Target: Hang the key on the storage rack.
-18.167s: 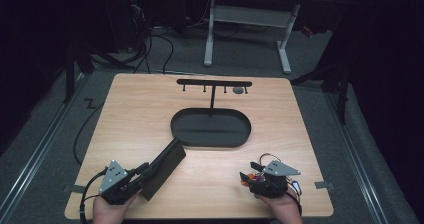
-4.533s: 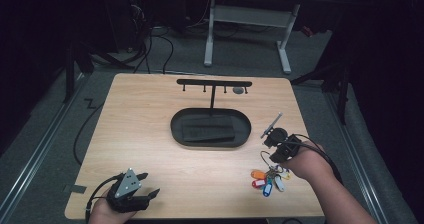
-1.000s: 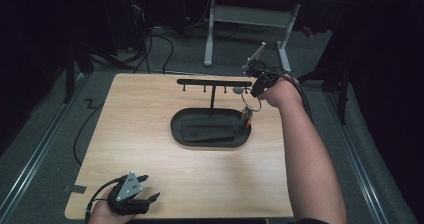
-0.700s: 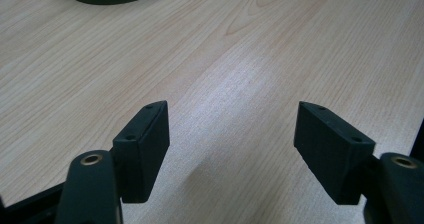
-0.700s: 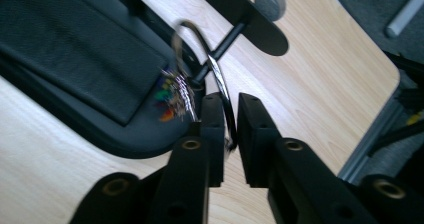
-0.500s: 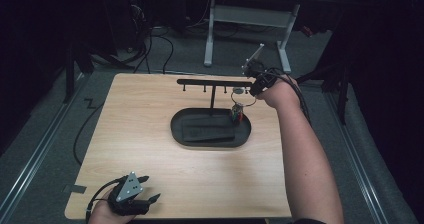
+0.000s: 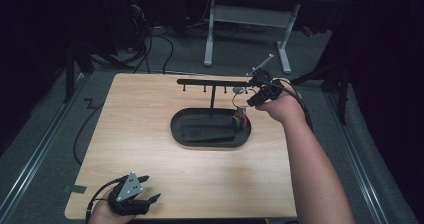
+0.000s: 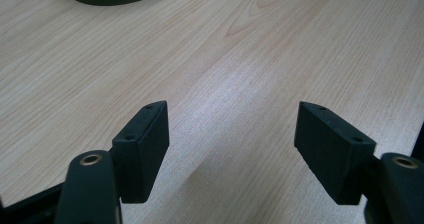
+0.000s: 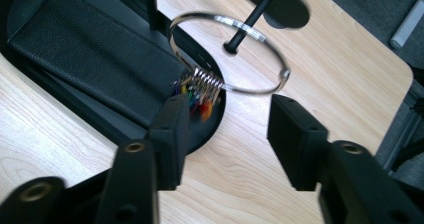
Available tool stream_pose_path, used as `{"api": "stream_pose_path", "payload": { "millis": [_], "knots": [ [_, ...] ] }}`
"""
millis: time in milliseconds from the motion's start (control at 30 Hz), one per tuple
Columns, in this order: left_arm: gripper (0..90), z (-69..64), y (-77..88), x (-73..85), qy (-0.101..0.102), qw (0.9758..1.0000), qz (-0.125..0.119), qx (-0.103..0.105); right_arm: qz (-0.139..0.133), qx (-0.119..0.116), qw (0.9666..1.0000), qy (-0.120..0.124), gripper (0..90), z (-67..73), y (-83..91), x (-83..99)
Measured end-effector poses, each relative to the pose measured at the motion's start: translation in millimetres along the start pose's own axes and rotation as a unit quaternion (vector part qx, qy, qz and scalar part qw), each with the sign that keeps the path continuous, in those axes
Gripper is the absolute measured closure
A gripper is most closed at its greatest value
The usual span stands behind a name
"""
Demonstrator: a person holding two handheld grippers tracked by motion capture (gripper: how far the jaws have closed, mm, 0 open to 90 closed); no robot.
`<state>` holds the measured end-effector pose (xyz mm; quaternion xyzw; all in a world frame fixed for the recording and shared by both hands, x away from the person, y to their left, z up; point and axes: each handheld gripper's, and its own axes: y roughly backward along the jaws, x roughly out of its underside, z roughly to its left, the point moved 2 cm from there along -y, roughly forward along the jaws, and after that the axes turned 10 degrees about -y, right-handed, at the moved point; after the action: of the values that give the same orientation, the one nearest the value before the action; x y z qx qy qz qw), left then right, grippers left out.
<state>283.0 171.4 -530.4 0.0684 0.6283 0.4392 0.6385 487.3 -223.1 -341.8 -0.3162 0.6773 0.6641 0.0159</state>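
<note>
A metal key ring (image 9: 227,54) with several coloured key tags (image 9: 200,96) hangs round a peg (image 9: 246,25) of the black rack (image 7: 215,82). The tags (image 7: 240,119) dangle over the right end of the black oval tray (image 7: 177,126). My right gripper (image 9: 232,134) is open just below the ring and touches nothing; in the high view it (image 7: 252,100) sits at the rack's right end. A black wallet (image 7: 206,133) lies flat in the tray. My left gripper (image 7: 150,188) rests open on the table's near left corner, with bare wood between its jaws (image 8: 230,134).
The rack's bar carries more small pegs (image 7: 205,89) to the left, on a post (image 7: 212,98) rising from the tray. A white desk frame (image 7: 247,21) and cables stand on the floor beyond the table's (image 7: 135,134) far edge.
My right gripper carried the key ring from the table's near right up to the rack, set it over a peg and now stands open. The left gripper stayed put.
</note>
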Motion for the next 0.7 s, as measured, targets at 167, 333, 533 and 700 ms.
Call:
{"api": "stream_pose_path", "payload": {
  "millis": [167,333,533,700],
  "knots": [
    [30.7,-0.6,0.1,-0.5,0.001,1.0000,0.000,0.003,-0.019,0.003,0.9998,-0.006,42.1,4.0,-2.8,16.0],
    [29.9,-0.3,-1.0,-0.1,0.005,1.0000,0.000,0.003,-0.033,0.004,0.9994,-0.012,37.8,7.3,-7.5,31.4],
    [29.6,0.8,-0.3,0.6,0.008,1.0000,-0.001,-0.001,-0.052,-0.007,0.9985,-0.013,27.4,10.9,-17.0,52.0],
    [29.1,1.2,-0.7,1.2,0.012,0.9999,0.000,0.000,-0.067,-0.023,0.9973,-0.020,27.2,14.2,-22.9,71.1]
  ]
}}
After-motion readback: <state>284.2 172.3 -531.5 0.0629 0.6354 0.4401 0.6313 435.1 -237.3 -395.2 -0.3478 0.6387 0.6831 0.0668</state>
